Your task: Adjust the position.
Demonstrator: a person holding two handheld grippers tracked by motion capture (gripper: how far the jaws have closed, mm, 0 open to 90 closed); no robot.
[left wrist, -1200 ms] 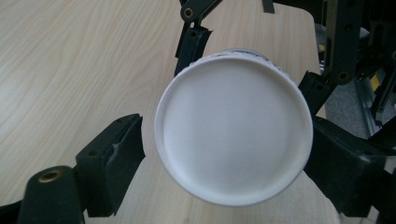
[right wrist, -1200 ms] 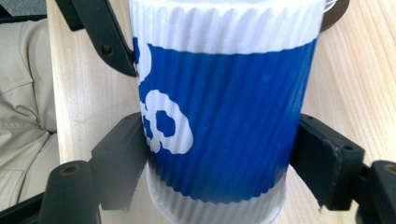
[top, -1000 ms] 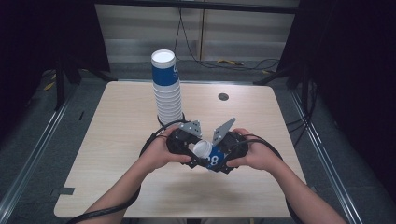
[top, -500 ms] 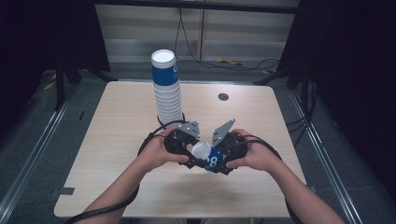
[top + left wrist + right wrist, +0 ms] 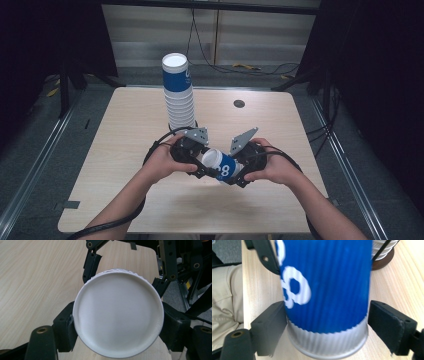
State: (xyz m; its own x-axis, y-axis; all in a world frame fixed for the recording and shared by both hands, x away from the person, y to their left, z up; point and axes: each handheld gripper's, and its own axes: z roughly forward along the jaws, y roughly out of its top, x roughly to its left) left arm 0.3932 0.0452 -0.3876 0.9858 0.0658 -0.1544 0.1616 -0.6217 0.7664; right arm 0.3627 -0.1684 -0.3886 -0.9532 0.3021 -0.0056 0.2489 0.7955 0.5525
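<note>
Now the right gripper point(image 5: 239, 176) has just been spreading its jaws off the ribbed blue-and-white paper cup point(image 5: 220, 165) between them, leaving the left gripper point(image 5: 199, 161) clamped on it, so the handover looks done.

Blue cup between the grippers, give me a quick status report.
Left gripper shut on the blue cup near its rim. Right gripper jaws just opening, right pad clear of the cup. Cup stack stands behind, nothing in the way.

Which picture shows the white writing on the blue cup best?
The right gripper view: the blue paper cup sits close up there, with big white characters on its ribbed side. The high view shows the cup small and tipped sideways, a white "8" visible. The left gripper view looks straight at its round white end, no writing.
</note>
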